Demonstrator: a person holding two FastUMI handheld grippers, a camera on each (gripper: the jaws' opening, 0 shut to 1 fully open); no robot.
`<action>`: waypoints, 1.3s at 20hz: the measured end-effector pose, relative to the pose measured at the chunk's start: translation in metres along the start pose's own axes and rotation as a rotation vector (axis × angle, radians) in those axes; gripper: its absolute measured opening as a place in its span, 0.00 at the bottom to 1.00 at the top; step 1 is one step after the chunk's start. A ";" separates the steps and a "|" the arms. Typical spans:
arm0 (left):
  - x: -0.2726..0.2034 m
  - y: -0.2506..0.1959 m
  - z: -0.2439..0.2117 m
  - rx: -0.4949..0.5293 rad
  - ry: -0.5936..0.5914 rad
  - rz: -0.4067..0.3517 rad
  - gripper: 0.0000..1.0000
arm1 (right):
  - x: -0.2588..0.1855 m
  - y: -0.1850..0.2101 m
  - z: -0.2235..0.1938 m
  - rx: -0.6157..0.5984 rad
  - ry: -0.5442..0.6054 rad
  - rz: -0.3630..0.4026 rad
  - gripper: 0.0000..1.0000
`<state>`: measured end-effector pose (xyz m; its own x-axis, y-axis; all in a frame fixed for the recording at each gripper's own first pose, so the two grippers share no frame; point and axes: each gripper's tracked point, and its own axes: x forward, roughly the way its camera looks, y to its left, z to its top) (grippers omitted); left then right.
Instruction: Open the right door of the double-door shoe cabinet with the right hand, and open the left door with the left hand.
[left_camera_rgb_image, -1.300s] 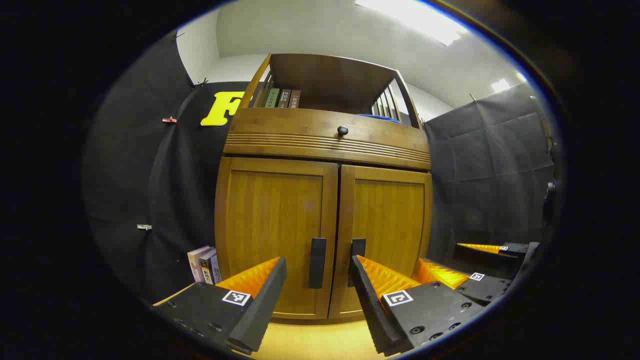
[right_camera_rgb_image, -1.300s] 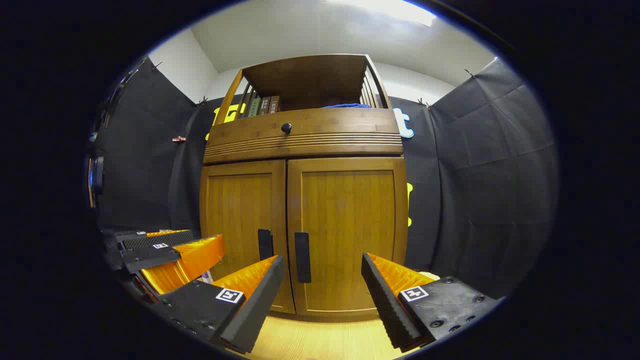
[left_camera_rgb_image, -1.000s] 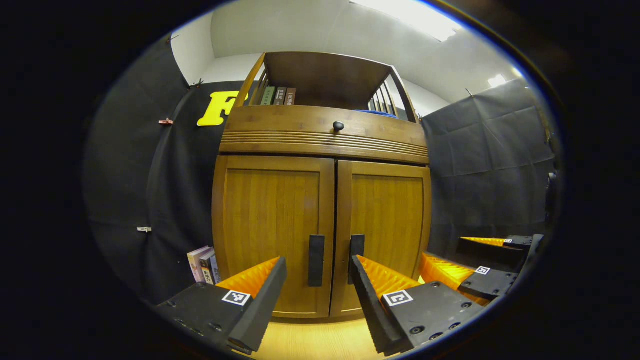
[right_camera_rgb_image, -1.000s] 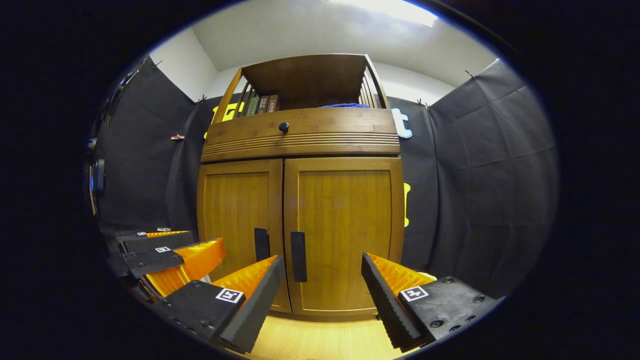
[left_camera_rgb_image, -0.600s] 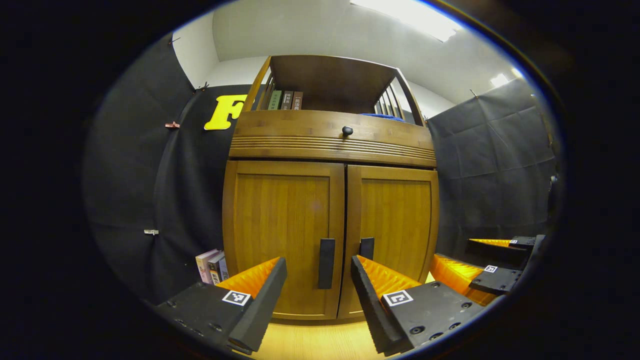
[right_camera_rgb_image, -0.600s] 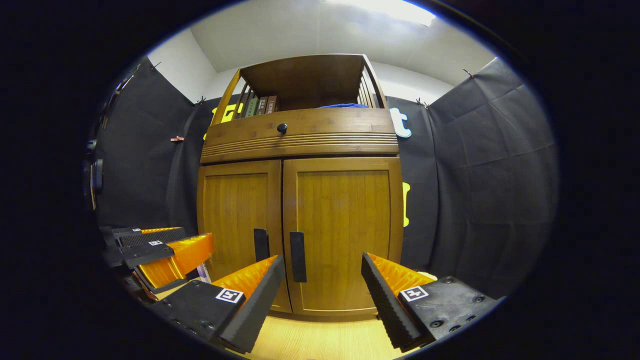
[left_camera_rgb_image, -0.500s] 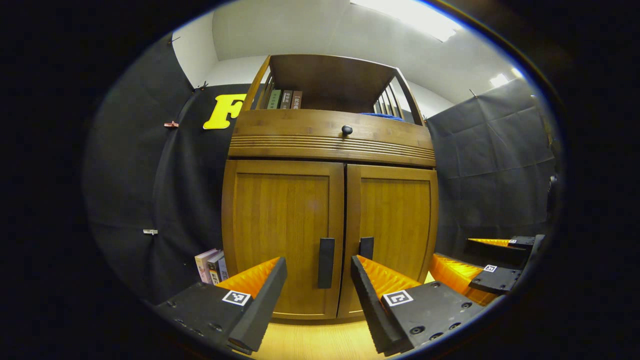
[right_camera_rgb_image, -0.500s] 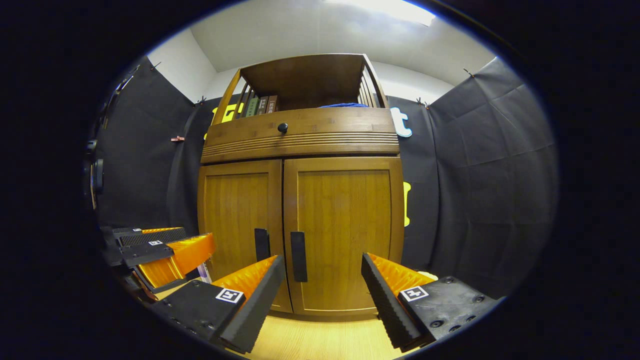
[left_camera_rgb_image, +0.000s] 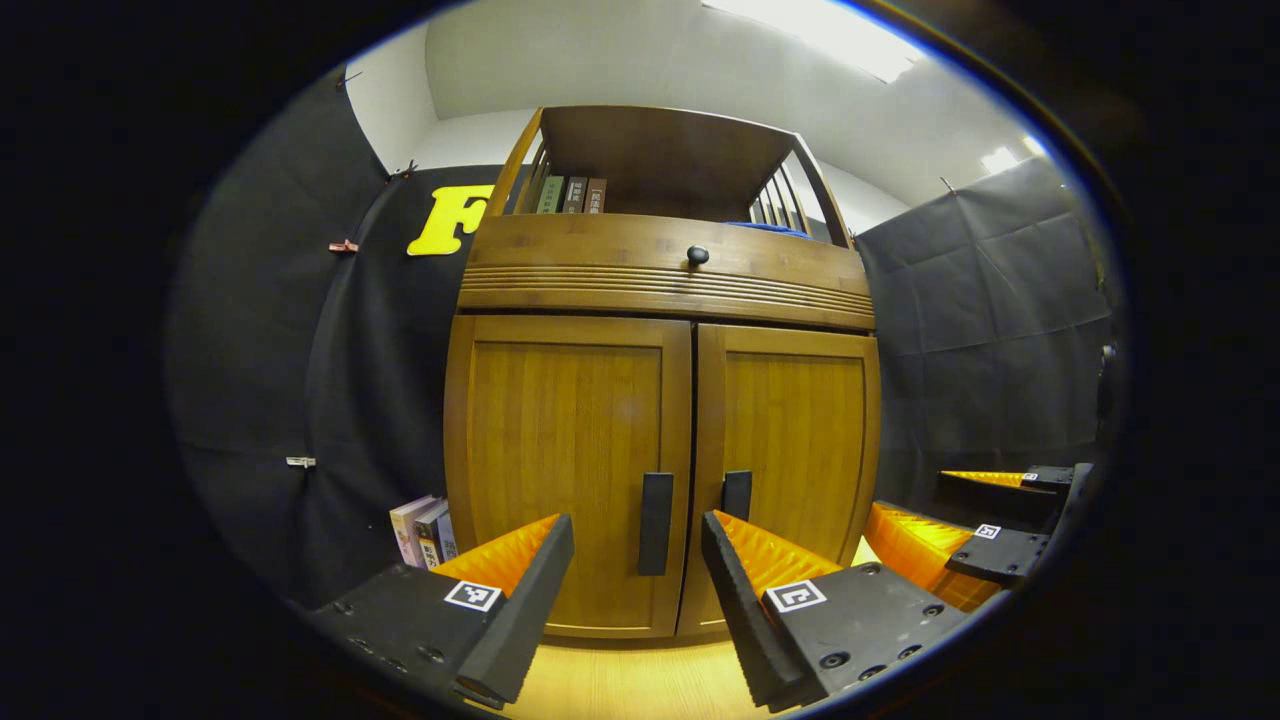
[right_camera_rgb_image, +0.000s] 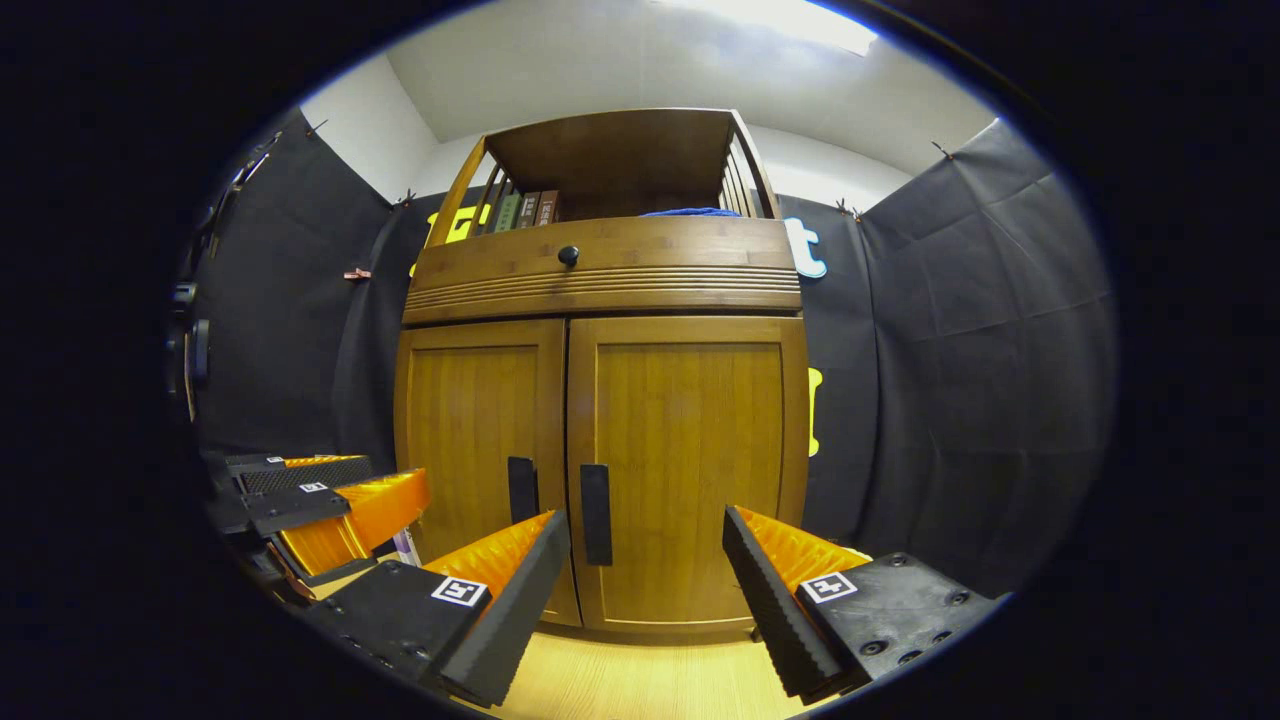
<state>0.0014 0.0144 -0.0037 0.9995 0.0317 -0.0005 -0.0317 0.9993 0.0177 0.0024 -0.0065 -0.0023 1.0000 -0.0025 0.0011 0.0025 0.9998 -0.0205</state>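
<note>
Nearest, the left gripper (left_camera_rgb_image: 635, 580) and right gripper (right_camera_rgb_image: 645, 575) both gape wide, holding nothing, short of the shoe cabinet (right_camera_rgb_image: 600, 420). Beyond them, its right door (right_camera_rgb_image: 690, 470) and left door (left_camera_rgb_image: 565, 470) sit closed, handles untouched; both openings remain.

Left gripper (left_camera_rgb_image: 637, 575) fingers spread, lower centre, short of left door (left_camera_rgb_image: 568, 470) handle (left_camera_rgb_image: 656, 510). Both doors closed. Right gripper (left_camera_rgb_image: 975, 510) lower right.
</note>
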 end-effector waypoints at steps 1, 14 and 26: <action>0.000 0.000 0.000 0.000 0.001 0.000 0.77 | 0.001 0.001 -0.002 -0.002 0.004 0.004 0.98; -0.015 0.014 -0.005 -0.015 -0.004 -0.025 0.81 | 0.036 0.023 -0.008 -0.026 0.007 0.045 0.97; -0.046 0.073 -0.020 -0.013 0.019 0.054 0.81 | 0.136 0.046 -0.039 -0.049 0.024 0.008 0.93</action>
<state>-0.0470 0.0863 -0.0221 0.9961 0.0856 -0.0193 -0.0855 0.9963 0.0050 0.1386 0.0387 -0.0421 0.9997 0.0041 -0.0233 -0.0057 0.9976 -0.0695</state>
